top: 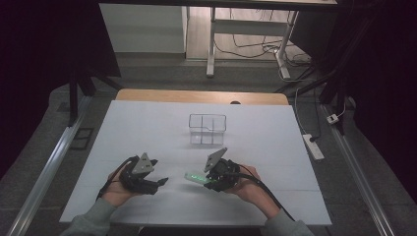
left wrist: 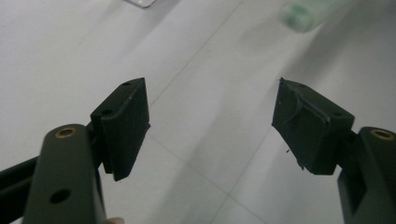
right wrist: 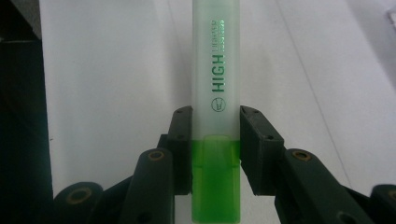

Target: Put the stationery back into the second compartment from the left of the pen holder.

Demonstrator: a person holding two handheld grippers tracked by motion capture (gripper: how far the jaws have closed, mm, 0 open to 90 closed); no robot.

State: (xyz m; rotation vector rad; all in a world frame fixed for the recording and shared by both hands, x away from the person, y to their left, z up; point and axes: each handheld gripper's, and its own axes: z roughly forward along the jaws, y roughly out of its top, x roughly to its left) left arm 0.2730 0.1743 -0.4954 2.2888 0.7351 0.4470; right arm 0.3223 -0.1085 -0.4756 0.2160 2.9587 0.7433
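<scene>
A green highlighter (right wrist: 215,116) with a frosted body and a green end stands between the black jaws of my right gripper (right wrist: 215,144), which is shut on it near the green end. From above, the highlighter (top: 195,177) sticks out leftward from my right gripper (top: 215,181), low over the white table. My left gripper (top: 161,182) is to its left, a short gap away, jaws wide apart with nothing between them. In the left gripper view the pads (left wrist: 123,126) frame bare table, and the highlighter's blurred tip (left wrist: 306,14) lies ahead at the upper right.
A clear plastic box (top: 207,130) with compartments stands on the white table (top: 147,128) behind the grippers, near the middle. Its corner (left wrist: 140,3) peeks in at the top of the left gripper view. Beyond the table's far edge are desk legs and cables on the floor.
</scene>
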